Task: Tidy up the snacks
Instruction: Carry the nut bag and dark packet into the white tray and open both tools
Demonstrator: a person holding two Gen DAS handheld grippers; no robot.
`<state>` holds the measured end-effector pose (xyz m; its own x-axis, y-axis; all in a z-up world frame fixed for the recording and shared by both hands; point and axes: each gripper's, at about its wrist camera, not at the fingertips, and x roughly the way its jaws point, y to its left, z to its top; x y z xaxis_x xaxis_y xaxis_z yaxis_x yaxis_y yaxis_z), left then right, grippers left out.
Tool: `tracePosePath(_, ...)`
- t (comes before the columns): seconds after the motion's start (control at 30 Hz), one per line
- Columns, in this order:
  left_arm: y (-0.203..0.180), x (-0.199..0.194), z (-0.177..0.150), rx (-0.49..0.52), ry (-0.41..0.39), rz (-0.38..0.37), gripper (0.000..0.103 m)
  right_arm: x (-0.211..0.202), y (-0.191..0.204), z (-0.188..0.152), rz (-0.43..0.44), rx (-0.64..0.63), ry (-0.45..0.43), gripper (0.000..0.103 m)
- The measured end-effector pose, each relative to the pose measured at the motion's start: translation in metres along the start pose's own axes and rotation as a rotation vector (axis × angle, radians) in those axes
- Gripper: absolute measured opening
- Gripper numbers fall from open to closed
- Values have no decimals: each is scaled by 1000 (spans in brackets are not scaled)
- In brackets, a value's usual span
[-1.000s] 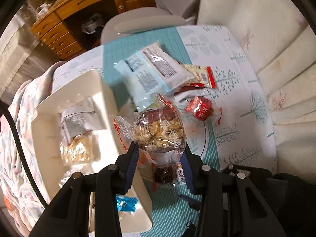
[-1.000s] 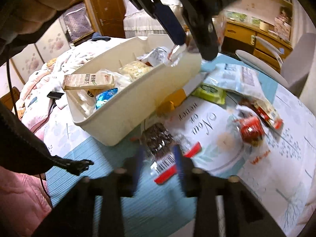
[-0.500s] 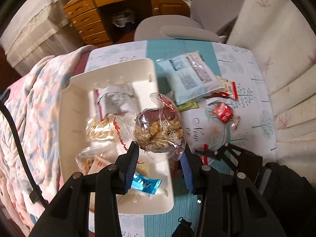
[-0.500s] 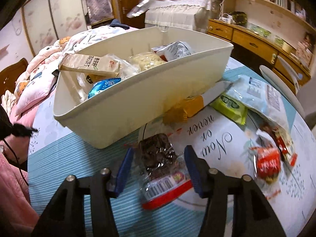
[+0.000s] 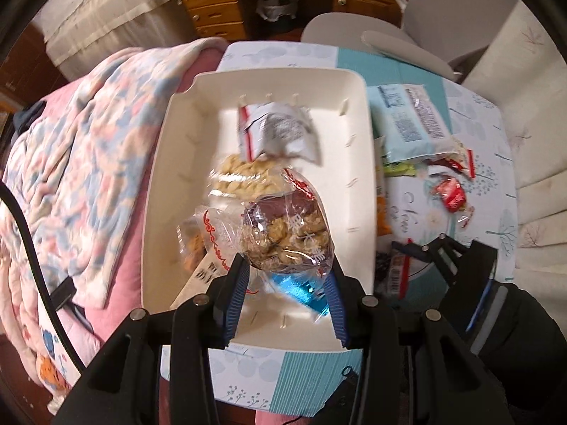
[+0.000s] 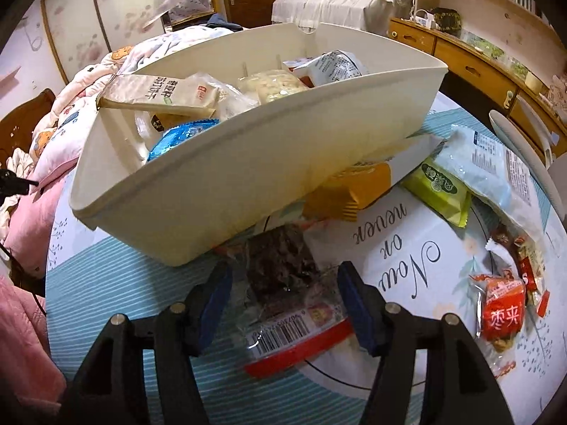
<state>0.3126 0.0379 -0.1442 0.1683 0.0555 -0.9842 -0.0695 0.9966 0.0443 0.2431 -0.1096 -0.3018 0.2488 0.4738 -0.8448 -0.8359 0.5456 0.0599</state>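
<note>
Clear crinkly bag of pale biscuits (image 5: 287,233) is held pinched in the left gripper (image 5: 285,276) fingers directly above the open cream plastic bin (image 5: 358,81), while the dark-snack packet (image 6: 283,265) is straddled, untouched, by the wide-spread right gripper (image 6: 285,279) fingers.

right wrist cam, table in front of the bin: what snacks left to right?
Dark snack pack between the right gripper fingers → orange packet → green packet → pale blue bag → red packet.
</note>
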Motion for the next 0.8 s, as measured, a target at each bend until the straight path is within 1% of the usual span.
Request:
tracePosePath(0.23, 17, 5, -11, -21, 18, 2, 41, 3, 8, 4, -48, -13, 30, 62)
tracePosePath(0.27, 18, 5, -12, -21, 19, 0, 41, 4, 10, 4, -56, -16, 35, 61)
tracePosePath(0.3, 20, 5, -13, -21, 19, -2, 41, 4, 12, 5, -56, -18, 39, 51)
tracePosePath(0.33, 22, 6, -14, -20, 20, -5, 41, 4, 14, 5, -52, -16, 41, 47)
tracePosePath(0.43, 27, 7, -16, -19, 20, -14, 41, 3, 16, 7, -76, 7, 46, 40)
tracePosePath(0.53, 33, 9, -18, -13, 24, -23, 41, 4, 16, 8, -86, 49, 60, 40)
tracePosePath(0.67, 43, 12, -20, 12, 26, -41, 41, 4, 21, 9, -130, 82, 82, 40)
tracePosePath(0.8, 53, 14, -23, 45, 34, -64, 41, 2, 23, 10, -168, 170, 112, 40)
